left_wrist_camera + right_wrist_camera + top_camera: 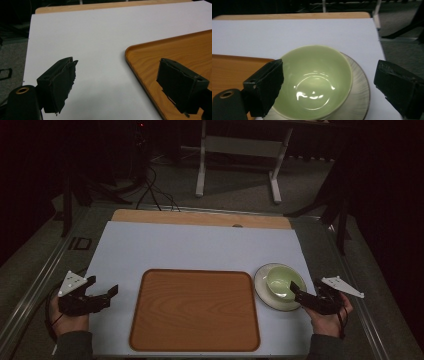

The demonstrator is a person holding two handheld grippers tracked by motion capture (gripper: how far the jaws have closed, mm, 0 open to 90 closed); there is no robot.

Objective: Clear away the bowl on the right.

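While the right tool (299,295) hangs spread just beside the pale green ceramic bowl (280,282) on its ribbed cream saucer (265,292), probably lining up a grasp, the left tool (102,293) waits spread near the empty rounded wooden tray (195,310). Table (200,245) edges fade into darkness.

A white-framed stand (239,150) sits on the grey floor (235,190) beyond the desk (200,217). Black cables (152,190) trail over the floor at far left. Dark tripod legs (340,210) stand at right.
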